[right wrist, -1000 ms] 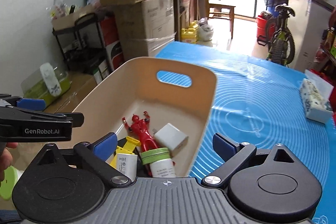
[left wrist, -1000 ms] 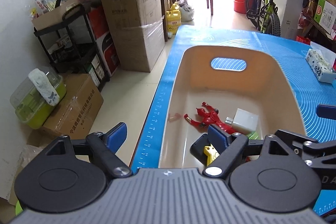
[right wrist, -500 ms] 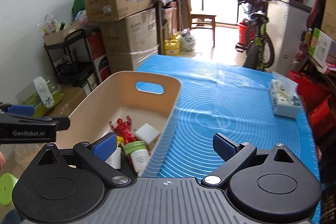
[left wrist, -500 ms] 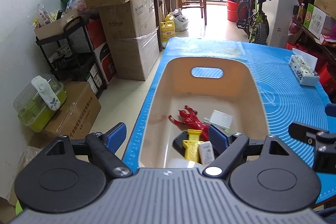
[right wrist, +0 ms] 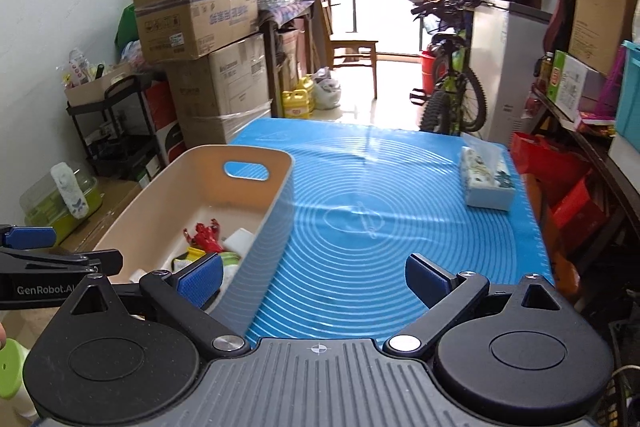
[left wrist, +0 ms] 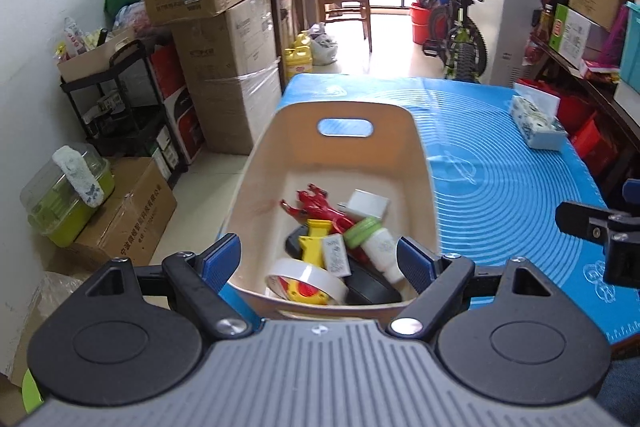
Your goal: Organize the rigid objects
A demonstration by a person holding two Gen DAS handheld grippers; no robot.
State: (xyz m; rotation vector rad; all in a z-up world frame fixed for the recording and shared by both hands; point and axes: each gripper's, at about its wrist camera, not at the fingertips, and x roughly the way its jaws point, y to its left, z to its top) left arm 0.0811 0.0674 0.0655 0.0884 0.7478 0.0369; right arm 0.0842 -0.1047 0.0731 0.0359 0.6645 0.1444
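A beige bin (left wrist: pixel 256 167) (right wrist: pixel 276 195) with a handle slot stands at the left edge of the blue mat (right wrist: pixel 380 211). Inside lie a red toy figure (left wrist: pixel 316 205) (right wrist: pixel 204 235), a white block (left wrist: pixel 366 203), a green-capped white bottle (left wrist: pixel 376 243), a yellow toy (left wrist: pixel 314 251), a tape roll (left wrist: pixel 308 277) and a black item. My left gripper (left wrist: pixel 320 257) hovers open over the bin's near end, nothing between its fingers. My right gripper (right wrist: pixel 312 273) is open and empty above the mat, just right of the bin wall.
A tissue box (right wrist: pixel 486 181) lies at the mat's far right. Stacked cardboard boxes (left wrist: pixel 216 27) and a black shelf rack (left wrist: pixel 120 99) line the left wall beside the table. A bicycle (right wrist: pixel 452 83) and a white cabinet stand beyond the table's far end.
Both grippers have drawn back and risen away from the bin, so more of the bin, its contents and the mat show. Both stayed open and empty.
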